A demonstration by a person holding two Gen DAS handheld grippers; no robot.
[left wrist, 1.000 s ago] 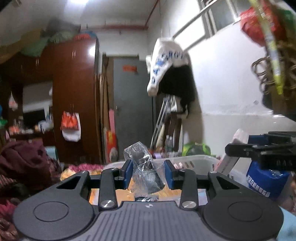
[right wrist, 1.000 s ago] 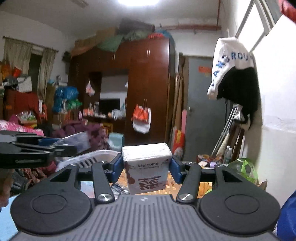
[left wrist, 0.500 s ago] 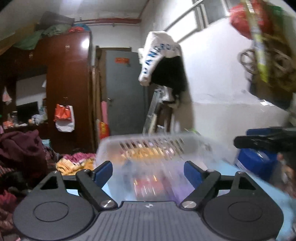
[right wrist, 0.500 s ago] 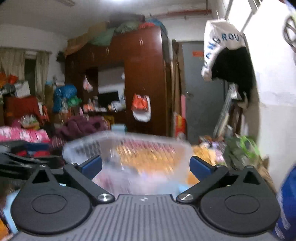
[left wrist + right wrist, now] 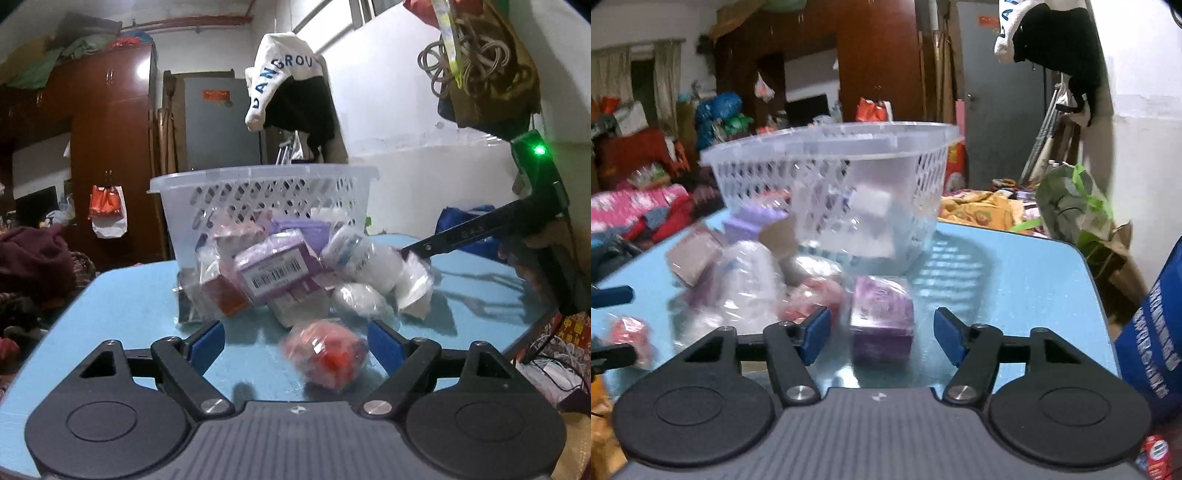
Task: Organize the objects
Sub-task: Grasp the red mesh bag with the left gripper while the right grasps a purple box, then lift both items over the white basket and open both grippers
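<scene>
Both grippers had let go of what they carried a second before, the left its clear-wrapped dark item and the right its white box, and both had come down from above the basket to the table. At this moment the left gripper [image 5: 295, 341] stood with its jaws wide apart, a red object in clear wrap [image 5: 327, 354] lying on the blue table [image 5: 125, 314] between the blue pads without touching either. The right gripper [image 5: 881, 334] had its jaws apart too, having just been closing from their widest; a purple wrapped box [image 5: 881, 317] sat upright between them, clear of both pads. Just beyond lay a heap of wrapped goods: a purple barcoded box [image 5: 277, 275], a white packet [image 5: 360, 256] and a red box [image 5: 225, 299], piled against the near wall of the white lattice basket [image 5: 258, 192]. Through that wall, pale boxes showed inside the basket, blurred. A blue bag [image 5: 1152, 332] stood at the table's right edge.
</scene>
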